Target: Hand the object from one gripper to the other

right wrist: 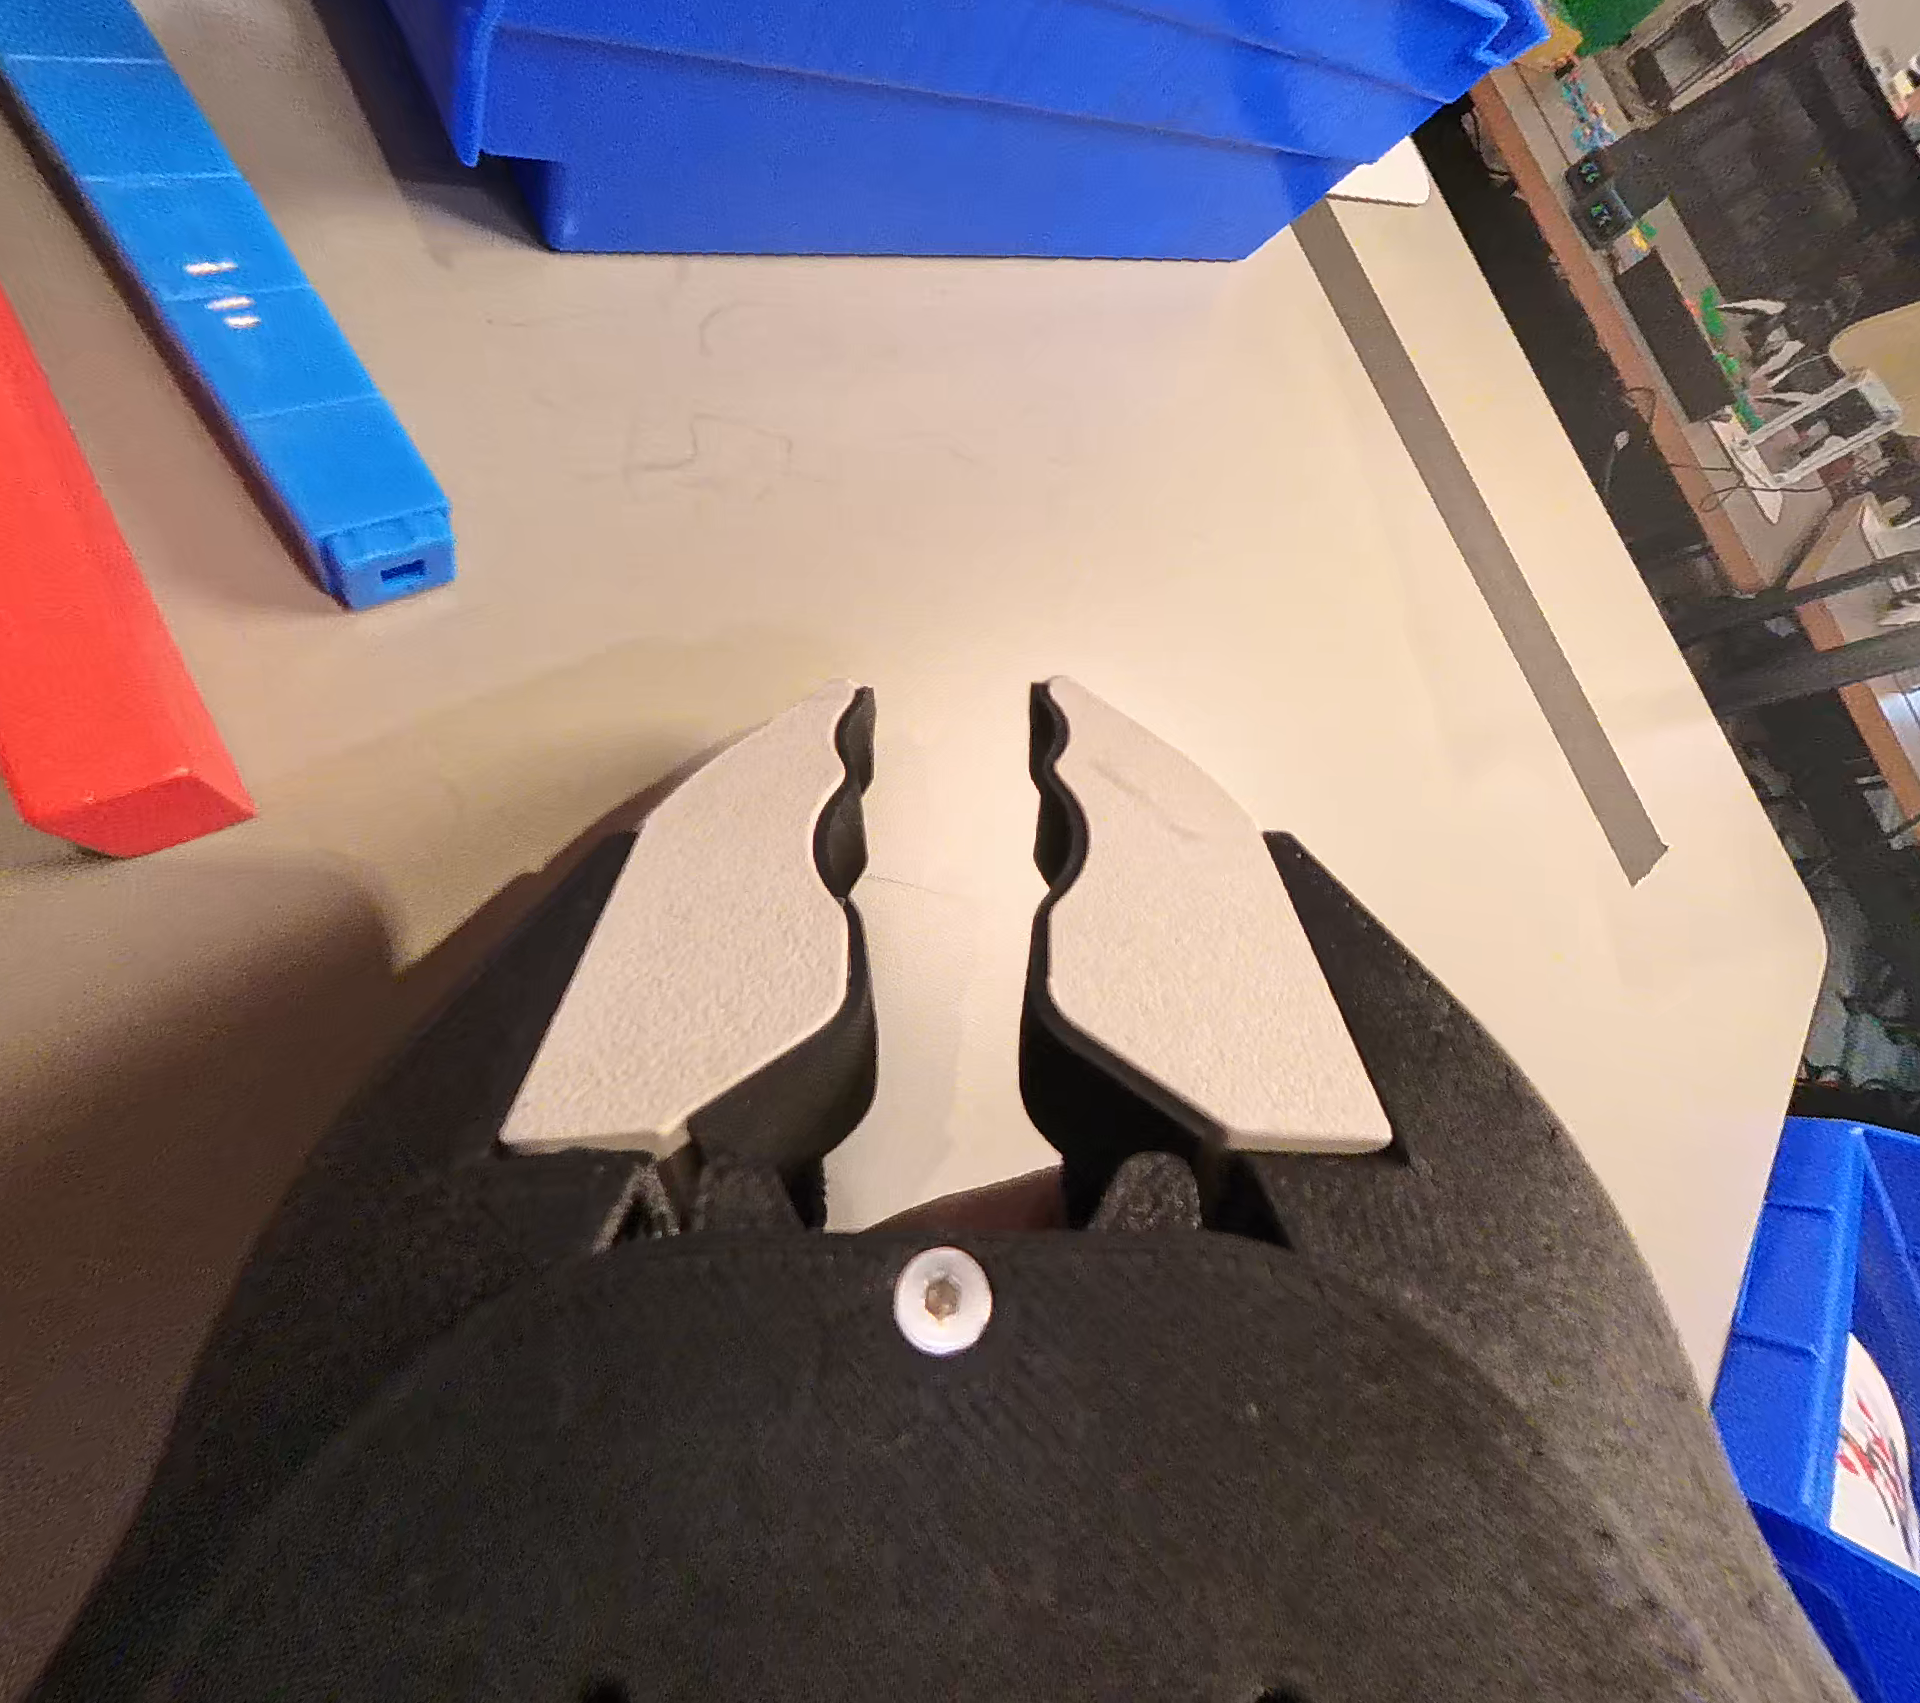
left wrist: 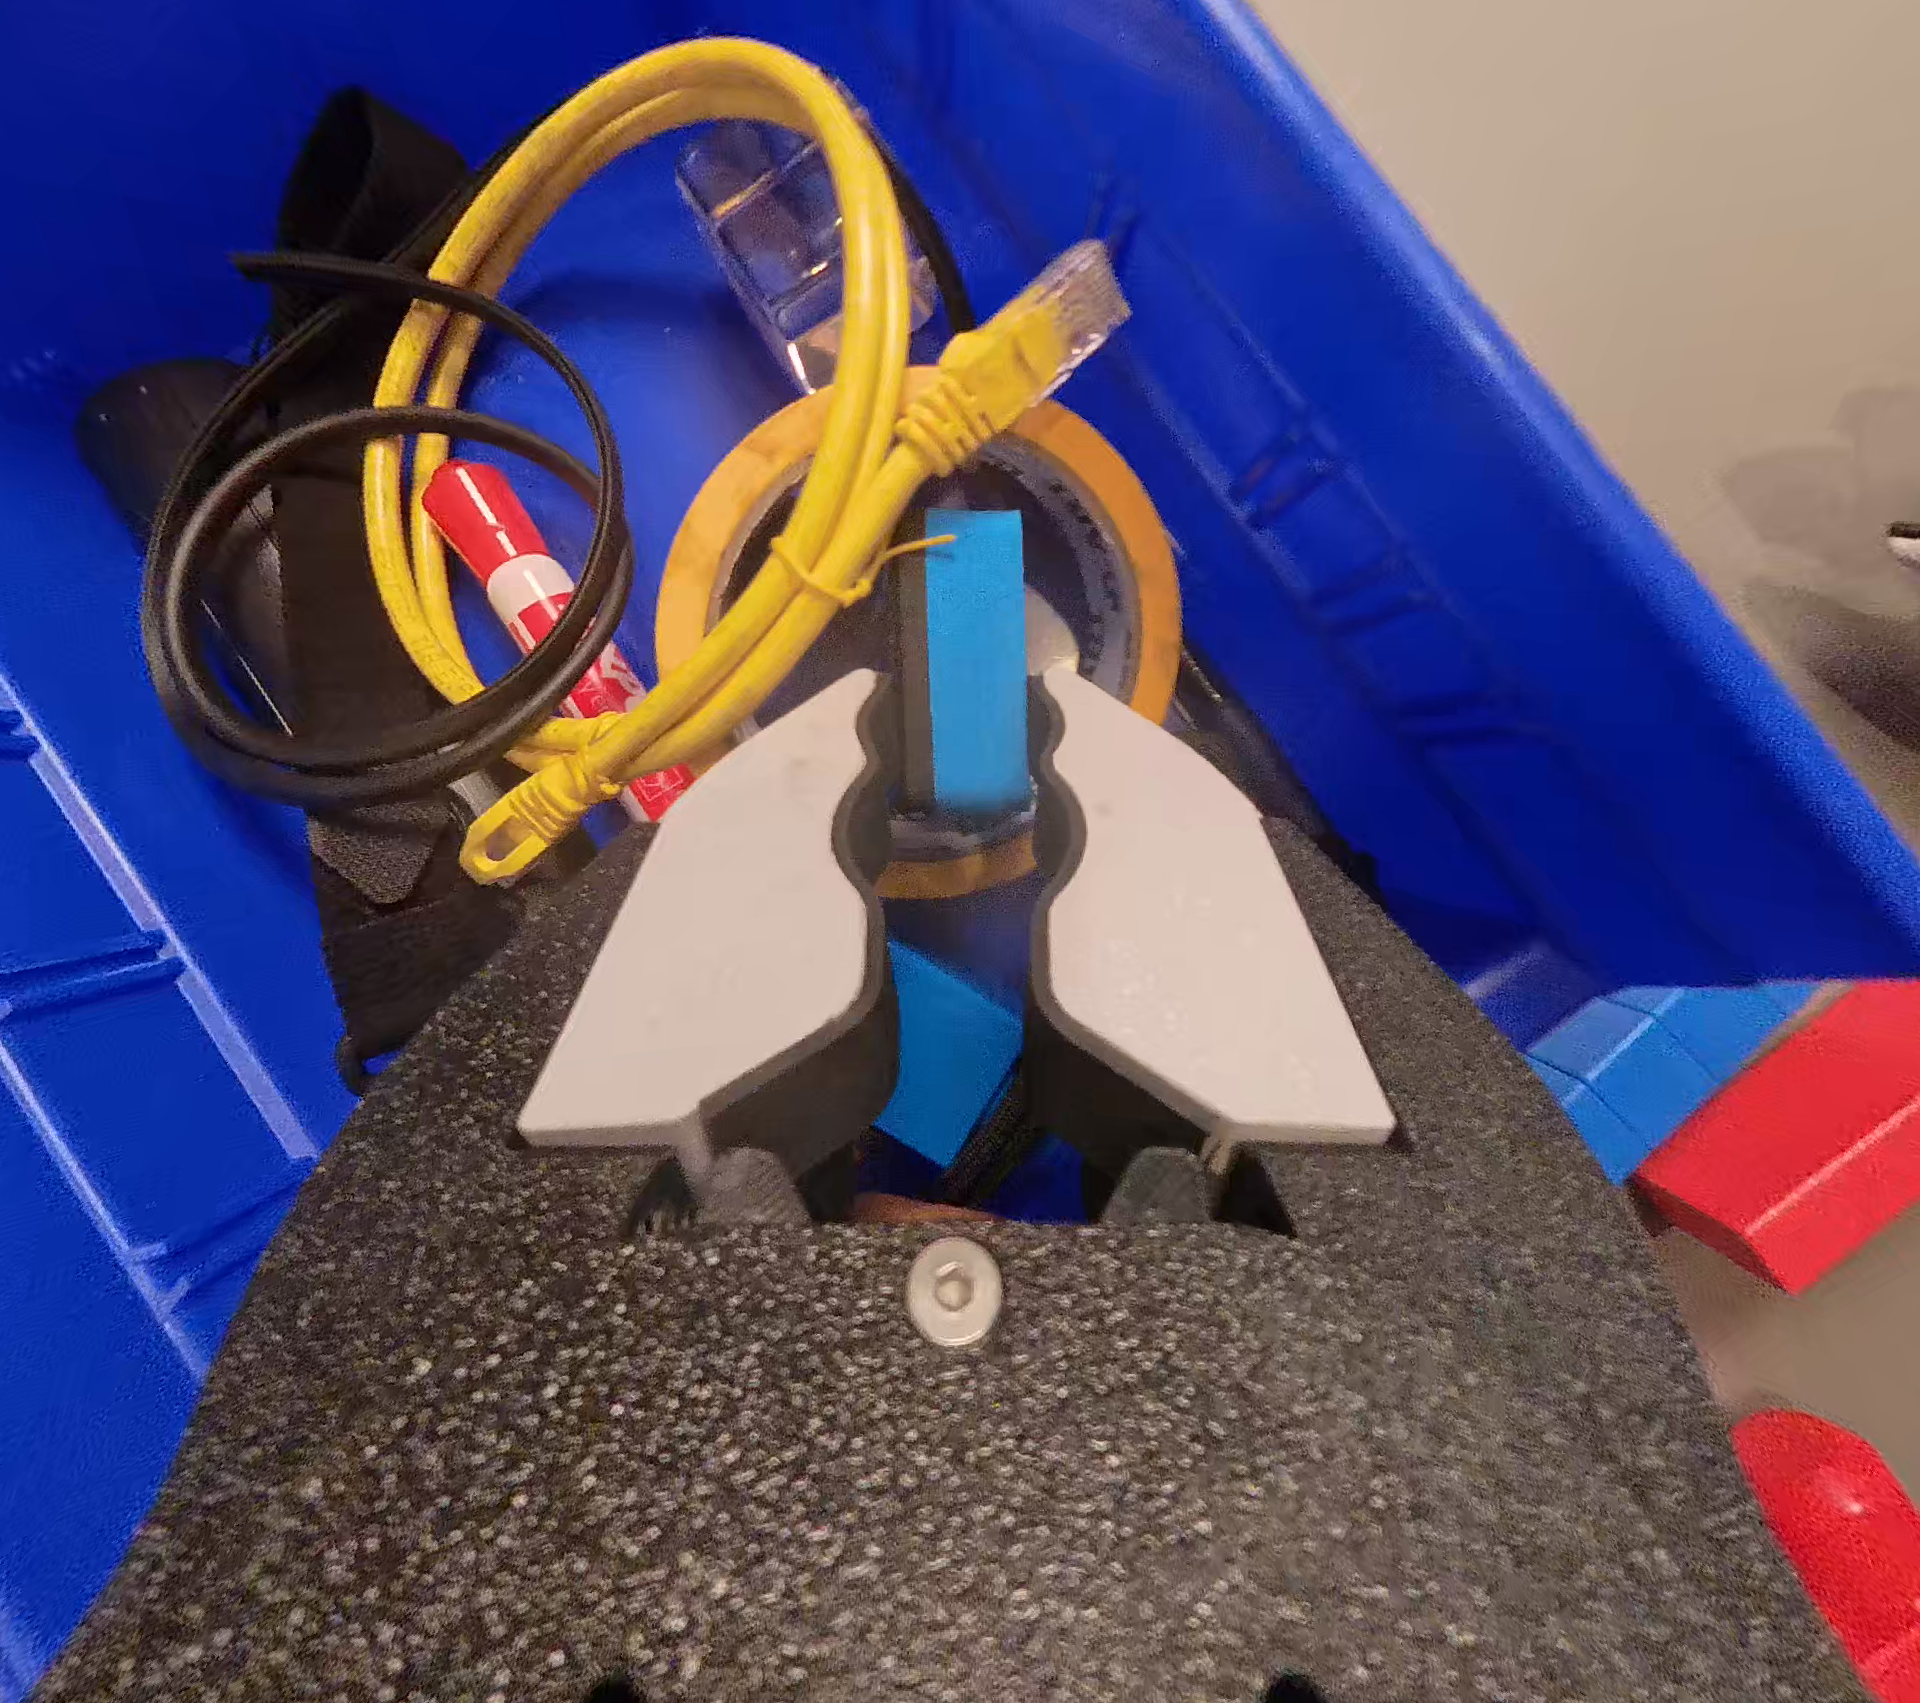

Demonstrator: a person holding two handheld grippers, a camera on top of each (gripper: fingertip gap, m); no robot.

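In the left wrist view my left gripper (left wrist: 961,687) reaches into a blue bin (left wrist: 1143,95). Its jaws are closed on a flat blue block with a black side (left wrist: 971,614) that stands upright between the fingers. Just behind and under the block lies a yellow tape roll (left wrist: 1138,541), with a coiled yellow network cable (left wrist: 831,303) draped over it. In the right wrist view my right gripper (right wrist: 948,697) is open and empty, hovering over the beige table (right wrist: 935,458). Neither gripper shows in the other's view.
The bin also holds a red marker (left wrist: 499,541), a black cable coil (left wrist: 260,510), a black strap (left wrist: 353,199) and a clear plastic piece (left wrist: 769,219). On the table lie a blue bar (right wrist: 208,251) and a red bar (right wrist: 83,614). Stacked blue bins (right wrist: 883,95) stand ahead of the right gripper, another bin (right wrist: 1787,1393) is at lower right, and the table edge runs along the right. The tips of one gripper are about 20 centimeters away from the tips of the other. The blue bar (right wrist: 208,251) lies around 12 centimeters away from my right fingertips. It turns up in the left wrist view (left wrist: 1657,1071) as well.
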